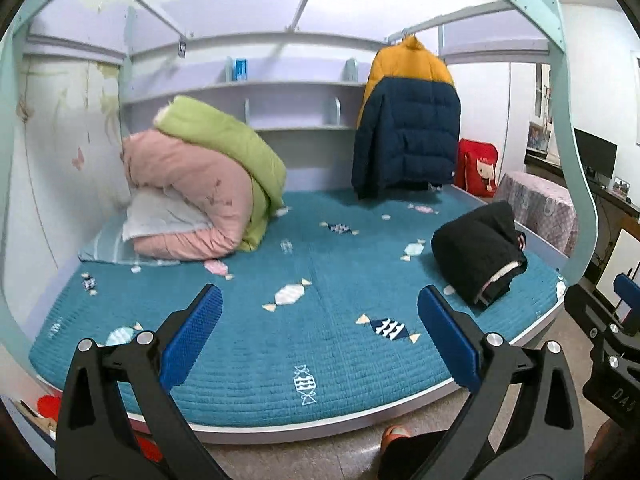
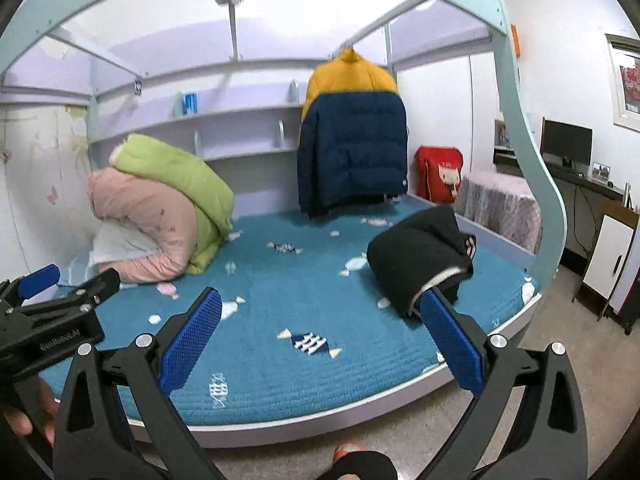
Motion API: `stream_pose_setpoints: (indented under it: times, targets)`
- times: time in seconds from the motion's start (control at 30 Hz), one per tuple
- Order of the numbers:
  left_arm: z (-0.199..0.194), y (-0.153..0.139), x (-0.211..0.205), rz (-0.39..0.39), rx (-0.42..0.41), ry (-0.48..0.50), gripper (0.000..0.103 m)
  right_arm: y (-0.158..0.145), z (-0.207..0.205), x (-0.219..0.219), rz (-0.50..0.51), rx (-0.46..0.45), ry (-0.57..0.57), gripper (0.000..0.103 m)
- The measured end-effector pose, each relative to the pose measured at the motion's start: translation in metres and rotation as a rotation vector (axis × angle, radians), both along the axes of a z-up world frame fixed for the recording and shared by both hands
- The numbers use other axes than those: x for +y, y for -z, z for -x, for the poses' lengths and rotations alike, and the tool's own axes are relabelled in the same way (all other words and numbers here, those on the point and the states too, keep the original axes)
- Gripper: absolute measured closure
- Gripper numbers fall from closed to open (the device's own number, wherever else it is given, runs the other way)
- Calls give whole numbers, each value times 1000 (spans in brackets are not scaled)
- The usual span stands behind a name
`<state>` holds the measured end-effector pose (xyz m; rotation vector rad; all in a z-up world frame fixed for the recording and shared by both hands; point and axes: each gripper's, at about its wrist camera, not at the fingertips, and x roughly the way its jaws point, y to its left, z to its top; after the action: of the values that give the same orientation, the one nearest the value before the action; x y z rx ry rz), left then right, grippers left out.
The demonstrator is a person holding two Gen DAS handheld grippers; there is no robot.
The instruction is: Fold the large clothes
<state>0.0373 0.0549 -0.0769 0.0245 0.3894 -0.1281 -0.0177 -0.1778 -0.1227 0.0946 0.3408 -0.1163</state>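
I have both claws held out in front of the bed, above its near edge. My left claw (image 1: 320, 336) stands wide open with nothing between its blue ribbed pads, and my right claw (image 2: 322, 340) is spread just as wide and also empty. The bed's teal quilted cover with a candy pattern (image 1: 320, 280) lies flat. On its right side, close to the edge, sits the folded black fleece garment with a pale lining (image 2: 420, 256), a compact bundle apart from both claws; from the right wrist view the right pad overlaps its near corner, but I cannot tell that it touches. At the far left a folded green quilt (image 1: 224, 148) leans on a rolled pink quilt (image 1: 188, 192), with a white pillow (image 1: 160, 216) tucked beneath. A puffy yellow and navy jacket (image 2: 352, 136) hangs from the upper bed frame at the back right. The curved lilac wall shelf (image 1: 248, 92) behind the bed holds one small blue box (image 1: 240, 69). A red cartoon bag (image 2: 438, 174) stands beyond the bed's far right corner.
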Motion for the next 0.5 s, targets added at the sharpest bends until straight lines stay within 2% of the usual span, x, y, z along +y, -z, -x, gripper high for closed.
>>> stream_pose_setpoints:
  times: [0.27,0.5]
  targets:
    - [42,-26,1,3,-96,10,5,-21,29,13,30,-77,-17,7]
    - [55,-33,3,13,-117,22,5,-24,35,14,19,-97,-25,7]
